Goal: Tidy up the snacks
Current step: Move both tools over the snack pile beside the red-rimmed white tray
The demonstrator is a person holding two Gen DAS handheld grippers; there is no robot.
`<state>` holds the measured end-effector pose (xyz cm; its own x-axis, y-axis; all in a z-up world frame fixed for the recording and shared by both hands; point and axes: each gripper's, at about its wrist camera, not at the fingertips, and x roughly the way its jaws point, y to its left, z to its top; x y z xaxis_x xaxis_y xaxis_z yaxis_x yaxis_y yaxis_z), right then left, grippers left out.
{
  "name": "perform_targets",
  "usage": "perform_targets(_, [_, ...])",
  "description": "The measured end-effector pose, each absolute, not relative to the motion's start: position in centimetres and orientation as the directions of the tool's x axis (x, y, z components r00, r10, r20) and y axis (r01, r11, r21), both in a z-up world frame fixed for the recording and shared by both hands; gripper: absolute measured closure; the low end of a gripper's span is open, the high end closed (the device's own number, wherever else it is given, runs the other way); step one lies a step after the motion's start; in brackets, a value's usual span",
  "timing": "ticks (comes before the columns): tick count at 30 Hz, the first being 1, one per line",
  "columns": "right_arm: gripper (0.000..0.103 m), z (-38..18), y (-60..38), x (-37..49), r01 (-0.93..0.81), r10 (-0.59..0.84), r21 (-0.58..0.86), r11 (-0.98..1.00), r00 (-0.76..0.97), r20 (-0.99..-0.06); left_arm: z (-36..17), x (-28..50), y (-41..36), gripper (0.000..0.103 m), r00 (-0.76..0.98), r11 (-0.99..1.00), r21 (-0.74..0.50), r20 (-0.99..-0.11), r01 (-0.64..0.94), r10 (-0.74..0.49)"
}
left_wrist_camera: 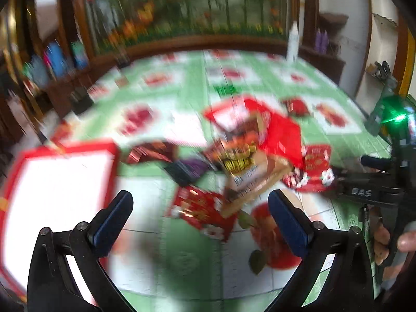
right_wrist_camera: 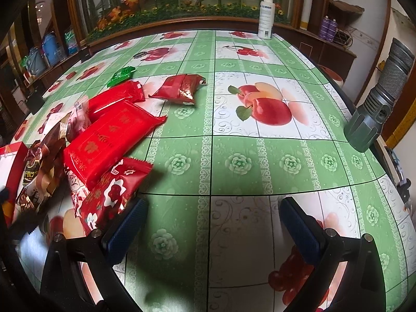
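- Left gripper hangs with its blue-padded jaws spread wide and nothing between them, above a heap of snack packets on a table covered in a green-and-white oilcloth printed with apples; its own view is heavily blurred
- Right gripper sits low over the cloth, jaws likewise parted and holding nothing, with the snack pile just off its left finger
- Nearest that finger lies a red packet with white cut-out patterns, partly under a large plain red packet with gold print; a second plain red packet lies behind it
- Brown chocolate-coloured packets crowd the pile's left side, touching the red ones
- One dark red foil packet lies apart from the heap, farther out on the table, and a small green wrapped item sits beyond the pile
- At the far left stands a red-rimmed white box, just beside the heap
- White spray bottle stands upright at the table's far edge; a grey flashlight rests at the right edge
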<state>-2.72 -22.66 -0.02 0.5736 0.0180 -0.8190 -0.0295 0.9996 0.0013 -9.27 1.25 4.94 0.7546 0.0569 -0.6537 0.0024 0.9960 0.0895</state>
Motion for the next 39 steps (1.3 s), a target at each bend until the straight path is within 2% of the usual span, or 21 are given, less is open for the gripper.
perform_targets(6, [0.0, 0.0, -22.6, -2.8, -0.031, 0.019, 0.002, 1.0, 0.574, -0.818, 8.1, -12.4, 2.7, 0.0, 0.814, 0.991, 0.103, -0.567, -0.085, 0.128])
perform_targets(18, [0.0, 0.4, -22.4, -3.6, -0.046, 0.042, 0.02, 0.999, 0.568, -0.822, 10.0, -14.5, 5.9, 0.0, 0.828, 0.979, 0.098, -0.524, -0.176, 0.201])
perform_targets(25, [0.001, 3.5, -21.4, -7.6, -0.124, 0.218, 0.182, 0.975, 0.656, -0.723, 9.2, -15.0, 9.6, 0.0, 0.816, 0.978, 0.055, -0.543, -0.202, 0.199])
perform_targets(27, [0.001, 3.7, -20.1, -8.1, -0.169, 0.246, 0.179, 0.969, 0.647, -0.722, 8.5, -15.0, 11.0, 0.0, 0.803, 0.98, 0.017, -0.57, -0.198, 0.173])
perform_targets(30, [0.001, 2.9, -17.5, -7.9, -0.21, 0.22, 0.112, 0.971, 0.614, -0.758, 7.2, -14.9, 12.1, 0.0, 0.772, 0.979, -0.004, -0.616, -0.206, 0.16])
perform_targets(34, [0.001, 1.4, -16.1, -7.0, -0.158, 0.103, 0.009, 0.987, 0.598, -0.795, 6.2, -15.2, 11.6, 0.0, 0.758, 0.982, 0.035, -0.632, -0.183, 0.164])
perform_targets(39, [0.001, 0.4, -17.5, -5.6, -0.031, 0.048, 0.037, 0.999, 0.554, -0.831, 5.5, -14.6, 10.0, 0.0, 0.746, 0.99, 0.06, -0.652, -0.125, 0.134])
